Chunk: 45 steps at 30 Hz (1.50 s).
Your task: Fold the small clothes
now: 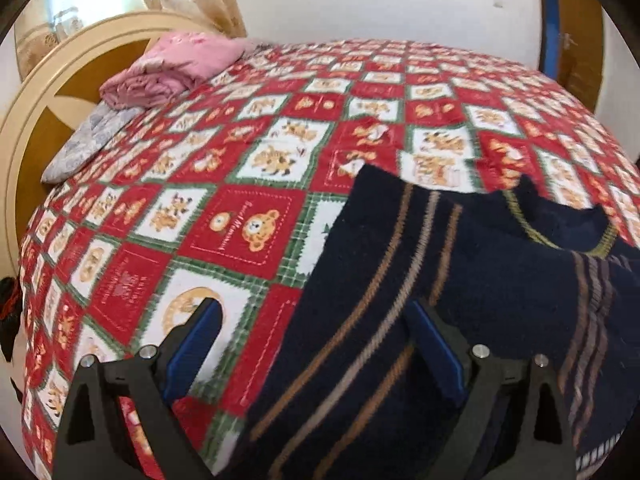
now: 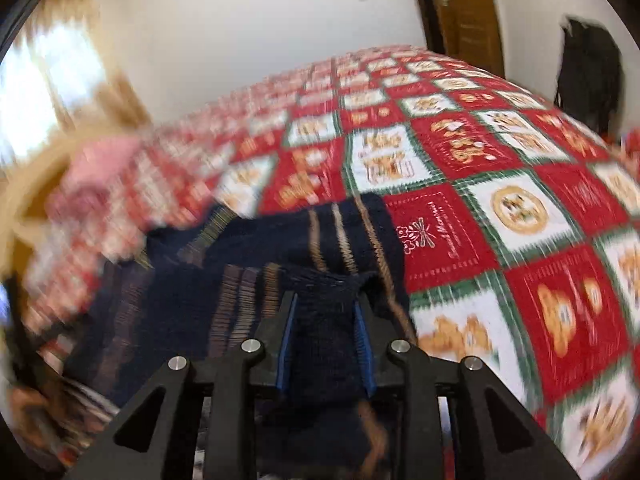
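A small dark navy knit sweater (image 1: pixel 460 280) with tan and grey stripes lies on the bed's red, white and green teddy-bear quilt (image 1: pixel 248 184). My left gripper (image 1: pixel 316 320) is open, low over the sweater's left edge; its right finger rests over the knit, its left finger over the quilt. In the right wrist view, my right gripper (image 2: pixel 326 300) is shut on a bunched fold of the same sweater (image 2: pixel 280 240), with knit filling the space between the blue pads. That view is motion-blurred.
A pink folded blanket (image 1: pixel 168 68) and a grey patterned pillow (image 1: pixel 84 140) lie by the cream and wood headboard (image 1: pixel 48 92). A white wall and wooden door (image 2: pixel 460 12) stand behind. A dark garment (image 2: pixel 588 76) hangs at right.
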{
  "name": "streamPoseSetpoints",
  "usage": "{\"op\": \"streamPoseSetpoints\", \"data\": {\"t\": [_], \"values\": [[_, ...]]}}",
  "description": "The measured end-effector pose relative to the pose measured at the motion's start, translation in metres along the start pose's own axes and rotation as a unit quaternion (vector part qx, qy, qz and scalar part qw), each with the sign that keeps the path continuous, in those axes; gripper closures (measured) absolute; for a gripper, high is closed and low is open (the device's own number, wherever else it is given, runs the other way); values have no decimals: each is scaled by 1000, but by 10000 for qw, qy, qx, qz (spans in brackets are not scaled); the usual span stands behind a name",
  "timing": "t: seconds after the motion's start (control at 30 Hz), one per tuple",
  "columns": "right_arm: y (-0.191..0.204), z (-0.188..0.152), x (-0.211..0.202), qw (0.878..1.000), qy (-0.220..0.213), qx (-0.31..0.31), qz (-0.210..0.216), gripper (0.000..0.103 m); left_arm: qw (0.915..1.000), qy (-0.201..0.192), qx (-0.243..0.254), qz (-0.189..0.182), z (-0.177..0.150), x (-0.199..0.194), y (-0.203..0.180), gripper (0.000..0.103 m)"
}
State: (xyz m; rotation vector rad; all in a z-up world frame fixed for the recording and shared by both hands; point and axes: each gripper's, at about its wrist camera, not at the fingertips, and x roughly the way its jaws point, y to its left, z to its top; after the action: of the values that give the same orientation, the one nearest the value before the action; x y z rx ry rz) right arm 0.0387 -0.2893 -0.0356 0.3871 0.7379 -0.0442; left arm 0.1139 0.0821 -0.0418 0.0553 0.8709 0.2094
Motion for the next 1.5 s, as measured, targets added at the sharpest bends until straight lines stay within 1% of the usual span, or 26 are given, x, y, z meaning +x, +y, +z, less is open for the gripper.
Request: {"op": "streamPoseSetpoints", "data": {"t": [0.07, 0.1, 0.13, 0.2, 0.3, 0.33, 0.4, 0.43, 0.47, 0.5, 0.57, 0.6, 0.7, 0.77, 0.83, 0.93, 0.97, 1.0, 1.07, 1.1, 1.13, 1.2, 1.23, 1.3, 1.4, 1.5], "values": [[-1, -9, -30, 9969, -242, 593, 463, 74, 9998, -59, 13, -193, -9, -18, 5, 7], [1, -13, -39, 9928, -289, 830, 814, 74, 9996, -58, -28, -291, -14, -25, 6, 7], [6, -21, -48, 9863, -293, 1073, 1220, 74, 9987, -51, -129, -491, -22, -35, 7, 7], [16, -33, -59, 9779, -267, 1279, 1630, 74, 9967, -41, -265, -764, -34, -50, 7, 7], [33, -57, -77, 9521, -316, 1639, 2561, 74, 9910, -3, -418, -1272, -54, -75, 4, 7], [38, -64, -86, 9403, -354, 1758, 2893, 74, 9883, -4, -394, -1476, -60, -86, 3, 7], [40, -70, -100, 9223, -343, 1894, 3352, 74, 9865, -80, -253, -1614, -64, -101, 2, 7], [39, -70, -114, 9108, -353, 1929, 3633, 74, 9863, -199, -108, -1634, -66, -113, 4, 7], [38, -68, -128, 9077, -422, 1862, 3737, 74, 9859, -298, -8, -1648, -68, -123, 7, 7], [38, -65, -144, 9096, -517, 1717, 3748, 74, 9852, -366, 43, -1672, -69, -129, 12, 7], [35, -58, -193, 9242, -766, 1211, 3541, 73, 9817, -576, 204, -1802, -74, -150, 29, 7], [32, -56, -221, 9286, -808, 960, 3492, 69, 9810, -623, 257, -1817, -76, -155, 34, 7], [22, -55, -291, 9276, -914, 577, 3575, 65, 9800, -875, 616, -1679, -91, -175, 58, 7], [17, -57, -351, 9327, -1148, 162, 3415, 58, 9795, -953, 824, -1571, -100, -182, 68, 7], [15, -62, -404, 9345, -1415, -296, 3253, 41, 9764, -945, 1092, -1607, -110, -186, 76, 7], [12, -79, -459, 9324, -1675, -778, 3108, 38, 9723, -911, 1435, -1603, -122, -194, 82, 7], [10, -86, -467, 9335, -1693, -831, 3049, 38, 9708, -897, 1523, -1623, -126, -197, 83, 7], [8, -97, -471, 9377, -1659, -853, 2930, 37, 9694, -881, 1598, -1642, -131, -199, 84, 7], [6, -116, -460, 9532, -1438, -803, 2535, 37, 9653, -759, 1745, -1791, -146, -203, 85, 7], [2, -127, -446, 9625, -1244, -726, 2299, 37, 9631, -688, 1825, -1855, -153, -204, 85, 7], [-2, -142, -422, 9727, -928, -581, 2046, 37, 9614, -638, 1906, -1878, -164, -205, 85, 7], [-10, -161, -378, 9829, -355, -281, 1784, 37, 9604, -531, 1960, -1907, -179, -205, 86, 7], [-17, -175, -342, 9869, 193, -23, 1601, 37, 9598, -383, 1964, -1967, -190, -202, 86, 7], [-25, -199, -294, 9865, 958, 203, 1311, 38, 9599, -198, 1899, -2053, -202, -197, 86, 7], [-31, -218, -259, 9842, 1252, 154, 1244, 38, 9583, 130, 1940, -2095, -218, -185, 83, 7], [-34, -234, -230, 9835, 1650, 24, 742, 38, 9584, 260, 1976, -2044, -228, -176, 80, 7]]}}
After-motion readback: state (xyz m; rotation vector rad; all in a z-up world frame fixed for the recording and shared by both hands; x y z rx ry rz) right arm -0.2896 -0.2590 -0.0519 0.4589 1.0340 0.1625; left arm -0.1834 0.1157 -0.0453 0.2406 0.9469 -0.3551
